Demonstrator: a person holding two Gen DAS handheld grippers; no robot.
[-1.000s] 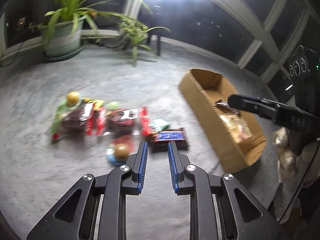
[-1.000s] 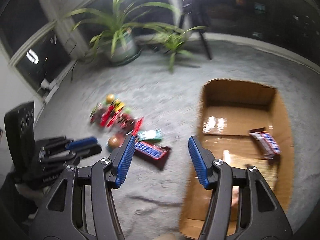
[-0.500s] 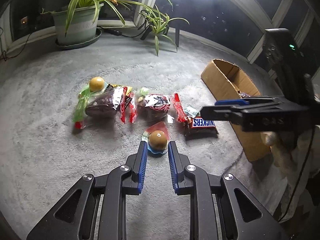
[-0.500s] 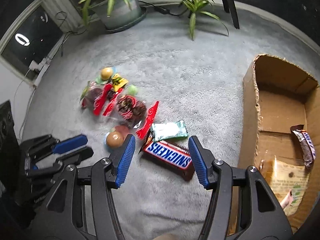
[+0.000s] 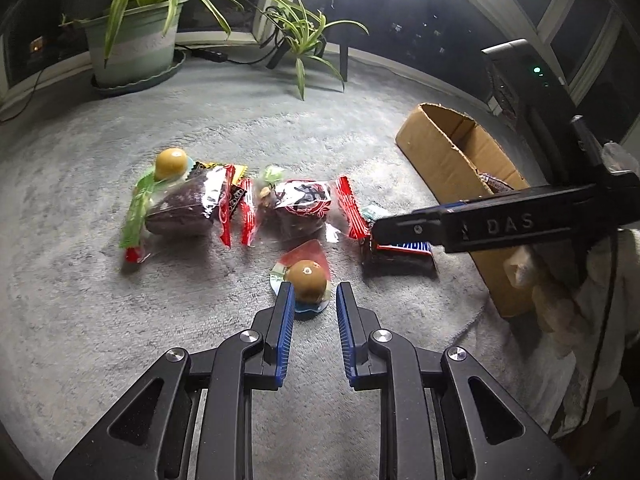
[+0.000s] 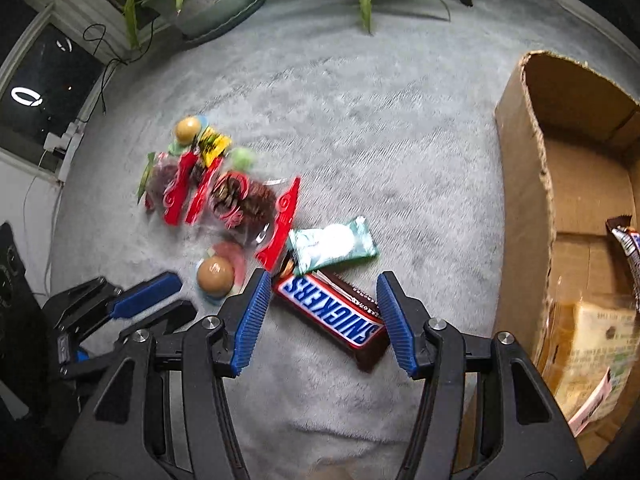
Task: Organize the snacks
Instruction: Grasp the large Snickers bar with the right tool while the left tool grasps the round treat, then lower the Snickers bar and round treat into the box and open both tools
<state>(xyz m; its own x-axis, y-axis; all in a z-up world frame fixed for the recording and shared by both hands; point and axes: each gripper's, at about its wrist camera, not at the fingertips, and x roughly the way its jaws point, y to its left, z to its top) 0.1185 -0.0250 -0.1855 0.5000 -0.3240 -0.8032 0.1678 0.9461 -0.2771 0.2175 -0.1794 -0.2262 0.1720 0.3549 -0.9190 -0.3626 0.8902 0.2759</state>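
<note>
target: Snickers bar [image 6: 332, 314] flat on the grey carpet [image 6: 360, 120], just beside the cardboard box [image 6: 524, 200], angled across the jaw line
right gripper [image 6: 320, 308]: about half open, nothing held; blue pads straddle the bar, neither clearly touching
left gripper [image 5: 312, 312]: jaws nearly shut, a narrow gap showing, empty; tips just short of a round brown sweet [image 5: 307, 279] in clear wrap
handling: bar looks light and fairly stiff, but the glossy wrapper will be slippery. I'd pinch across the short width near mid-length; an end grip would probably let it pivot
neighbours: pale green packet [image 6: 334, 245] overlaps the bar's far end, red-edged bag [image 6: 244, 200] close by; either may drag along
box: already holds another Snickers-type bar [image 6: 628, 244] and a yellowish packet [image 6: 596, 344]
text: "SNICKERS" white on blue, upside-down in the right view; "DAS" moulded on the right gripper's arm in the left view; print on the bags unreadable
</note>
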